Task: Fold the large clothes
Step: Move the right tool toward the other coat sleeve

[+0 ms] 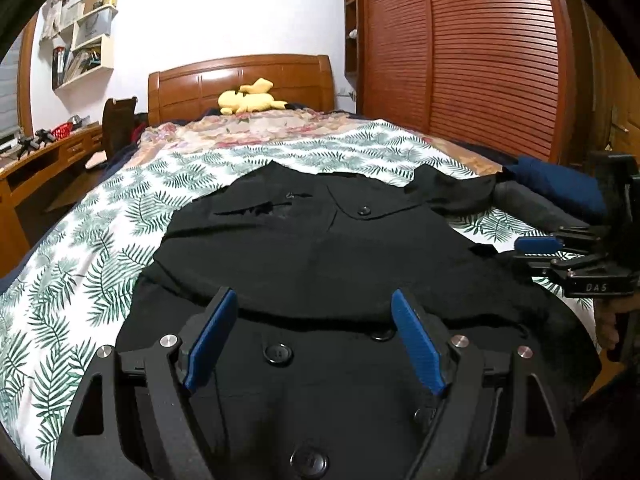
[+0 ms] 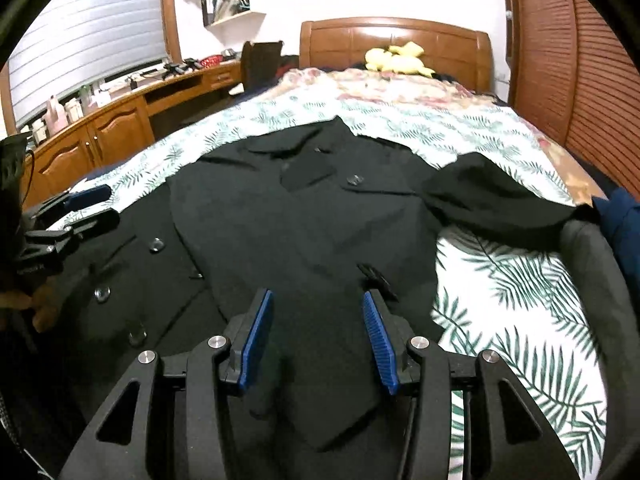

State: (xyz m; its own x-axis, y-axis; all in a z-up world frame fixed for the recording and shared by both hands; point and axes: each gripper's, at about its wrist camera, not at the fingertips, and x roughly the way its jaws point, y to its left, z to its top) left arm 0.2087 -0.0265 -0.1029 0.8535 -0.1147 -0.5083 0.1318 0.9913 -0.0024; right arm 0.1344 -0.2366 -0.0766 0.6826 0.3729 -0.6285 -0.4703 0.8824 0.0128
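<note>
Blue-padded fingers (image 1: 216, 340) of the left gripper (image 1: 316, 340) sit nearest the lens, spread wide apart, nothing between them, hovering over the lower front of the black coat (image 1: 320, 248). Large buttons (image 1: 277, 354) show just under the gap. The right gripper (image 2: 316, 340) is likewise open, fingers (image 2: 256, 344) apart and empty, above the coat's near right-hand panel.

Coat location: laid front-up on the bed, on the leaf-print sheet (image 1: 80, 264), collar toward the wooden headboard (image 1: 240, 80), hem toward the cameras.

Progress, judged from lay of cloth:
- One side appears already folded inward: a panel edge runs diagonally over the buttoned front in the right wrist view.
- Right-side sleeve (image 2: 488, 196) is not folded; it extends outward across the sheet toward the bed edge, near a blue garment (image 2: 616, 220).
- Left sleeve not visible; possibly tucked under the folded panel, cannot confirm.
- No lengthwise fold yet; coat at full length.

Estimate: early to middle. Remaining: bring the loose sleeve in, square the sides, fold hem toward collar.

Yellow plush toy (image 1: 252, 98) rests by the headboard, well apart from the work.
</note>
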